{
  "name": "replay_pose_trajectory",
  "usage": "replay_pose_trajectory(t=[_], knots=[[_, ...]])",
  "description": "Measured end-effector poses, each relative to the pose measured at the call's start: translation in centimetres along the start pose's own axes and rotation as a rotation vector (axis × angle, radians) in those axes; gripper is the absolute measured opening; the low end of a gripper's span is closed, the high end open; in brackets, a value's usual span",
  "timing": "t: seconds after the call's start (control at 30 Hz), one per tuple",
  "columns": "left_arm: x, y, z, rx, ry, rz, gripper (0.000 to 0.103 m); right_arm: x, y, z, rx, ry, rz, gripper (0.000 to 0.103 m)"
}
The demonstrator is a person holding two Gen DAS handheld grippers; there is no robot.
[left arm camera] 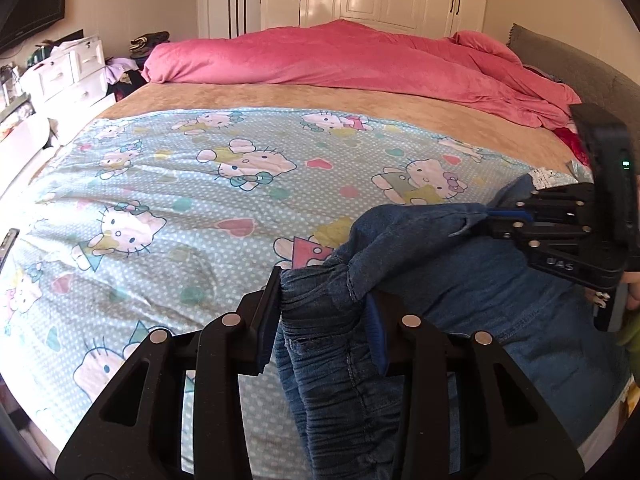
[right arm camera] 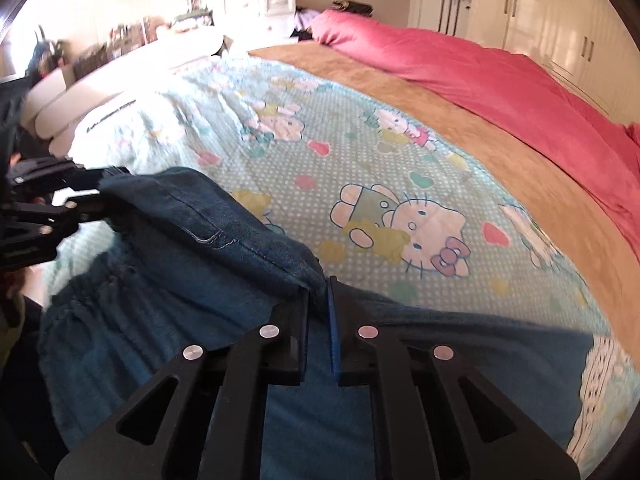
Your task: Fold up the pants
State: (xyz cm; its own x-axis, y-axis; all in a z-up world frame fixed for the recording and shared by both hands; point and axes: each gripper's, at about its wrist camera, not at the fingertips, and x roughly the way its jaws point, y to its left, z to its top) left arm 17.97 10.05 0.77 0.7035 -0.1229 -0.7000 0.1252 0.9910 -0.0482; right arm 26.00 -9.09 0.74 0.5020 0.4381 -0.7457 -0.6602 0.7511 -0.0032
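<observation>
Left wrist view: left gripper (left arm camera: 320, 308) fingers clamp the bunched jeans (left arm camera: 344, 360) waistband; right gripper (right arm camera: 318, 320) fingers pinch a denim edge above the bed (right arm camera: 360, 160).

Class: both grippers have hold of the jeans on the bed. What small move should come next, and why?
Probably lift both together and carry the fold across. The left gripper pinches the gathered waistband of the jeans, the right gripper clamps a denim edge, and the rest lies slack on the sheet.
</observation>
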Motion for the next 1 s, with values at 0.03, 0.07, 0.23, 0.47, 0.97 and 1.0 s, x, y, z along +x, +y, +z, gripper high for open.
replay_pose_trajectory(t=[0.03,0.07,0.23,0.47,0.97,1.0], knots=[[-0.4,-0.3,-0.1,0.005,-0.009,0.0,0.029,-0.9,0.1,-0.3,0.019,-0.015,-0.001,0.007],[-0.9,-0.6,-0.1,0.015,-0.021,0.003,0.029,-2.1,0.4,-0.8,0.026,-0.034,-0.009,0.007],[-3.5,-2.2,-1.0,0.092,-0.07,0.039,0.03,-7.6,2.0,-3.1,0.084,-0.137,0.019,0.007],[-6.6,-2.4,-3.9,0.127,-0.094,0.052,0.033,-12.1,6.1,-7.1,0.061,-0.165,0.123,0.007],[-7.4,-0.4,-9.4,0.051,0.044,0.007,0.035,-13.8,13.1,-13.0,-0.058,-0.106,0.173,0.004],[-7.6,-0.2,-9.6,0.037,0.043,-0.007,0.035,-13.7,13.0,-13.0,-0.079,-0.104,0.157,0.021]])
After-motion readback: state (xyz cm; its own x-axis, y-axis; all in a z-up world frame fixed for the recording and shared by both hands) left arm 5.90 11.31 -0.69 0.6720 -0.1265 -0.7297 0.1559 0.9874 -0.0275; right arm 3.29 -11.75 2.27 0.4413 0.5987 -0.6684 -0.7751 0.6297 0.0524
